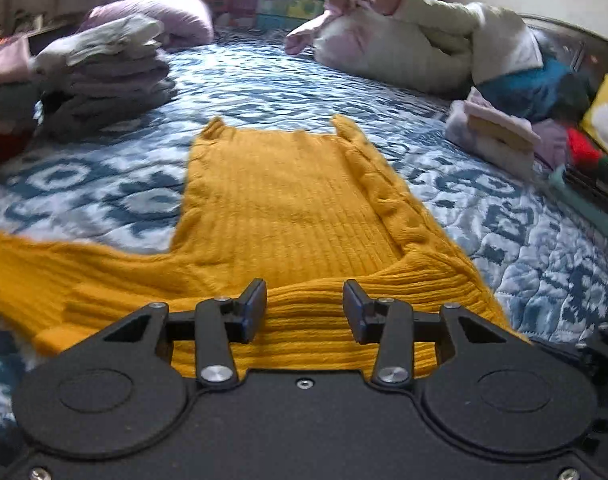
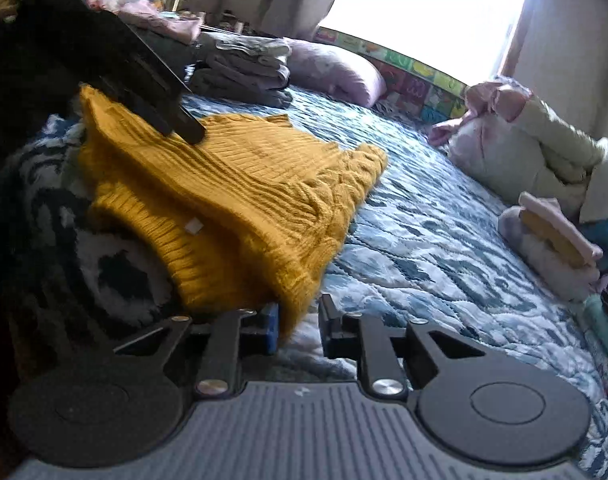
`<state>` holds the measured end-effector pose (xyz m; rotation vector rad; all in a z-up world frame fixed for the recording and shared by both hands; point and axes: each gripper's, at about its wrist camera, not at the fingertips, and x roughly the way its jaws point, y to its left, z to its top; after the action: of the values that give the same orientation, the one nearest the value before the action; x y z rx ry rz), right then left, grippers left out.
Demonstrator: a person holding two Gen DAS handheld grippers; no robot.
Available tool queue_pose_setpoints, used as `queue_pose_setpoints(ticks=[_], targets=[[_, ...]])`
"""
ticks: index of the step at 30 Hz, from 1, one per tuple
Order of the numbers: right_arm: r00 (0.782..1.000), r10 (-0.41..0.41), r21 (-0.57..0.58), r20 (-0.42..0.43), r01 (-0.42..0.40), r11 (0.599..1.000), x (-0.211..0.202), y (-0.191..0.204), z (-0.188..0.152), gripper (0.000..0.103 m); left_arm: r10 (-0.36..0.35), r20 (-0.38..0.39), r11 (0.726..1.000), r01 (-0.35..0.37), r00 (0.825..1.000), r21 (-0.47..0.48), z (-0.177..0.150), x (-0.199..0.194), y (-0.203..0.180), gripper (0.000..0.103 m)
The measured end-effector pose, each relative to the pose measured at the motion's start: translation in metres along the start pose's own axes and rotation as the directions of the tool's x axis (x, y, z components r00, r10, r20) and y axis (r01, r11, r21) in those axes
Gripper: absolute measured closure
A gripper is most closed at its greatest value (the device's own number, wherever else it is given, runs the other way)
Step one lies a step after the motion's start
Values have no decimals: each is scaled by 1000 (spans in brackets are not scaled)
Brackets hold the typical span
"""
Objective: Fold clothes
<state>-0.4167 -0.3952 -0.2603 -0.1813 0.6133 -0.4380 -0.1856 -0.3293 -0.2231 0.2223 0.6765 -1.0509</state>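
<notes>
A mustard-yellow knit sweater lies on the blue and white quilted bed, one sleeve spread to the left, the right side folded inward. My left gripper is open just above the sweater's ribbed near edge. In the right wrist view the sweater is bunched and its near corner hangs between the fingers of my right gripper, which is open. The left gripper shows there as a dark shape over the sweater's top.
A stack of folded grey clothes sits at the back left beside a lilac pillow. A heap of pale clothes lies at the back right. A small folded pile and toys sit at the right edge.
</notes>
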Motion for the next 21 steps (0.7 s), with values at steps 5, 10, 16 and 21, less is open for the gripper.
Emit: queue_pose_setpoints(ticks=[5,10,16,21], targets=[[991,90,-7,98,-89,996,-23,-1,1,72,-64,7,993,65,998,-97,16,5,0,62],[981,124,51,146,-133,990,-10,-9,11,71,-138,12,979,138,990,-152,59,40,-9,63],[975,205,84,83,-212,974,9,-9,14,68,-143,-50,977,133,988,-164,113,119,-25,63],[968,229,123,101,-240,963,11,-15,15,68,-149,-115,974,126,982,-187,136,178,-28,67]])
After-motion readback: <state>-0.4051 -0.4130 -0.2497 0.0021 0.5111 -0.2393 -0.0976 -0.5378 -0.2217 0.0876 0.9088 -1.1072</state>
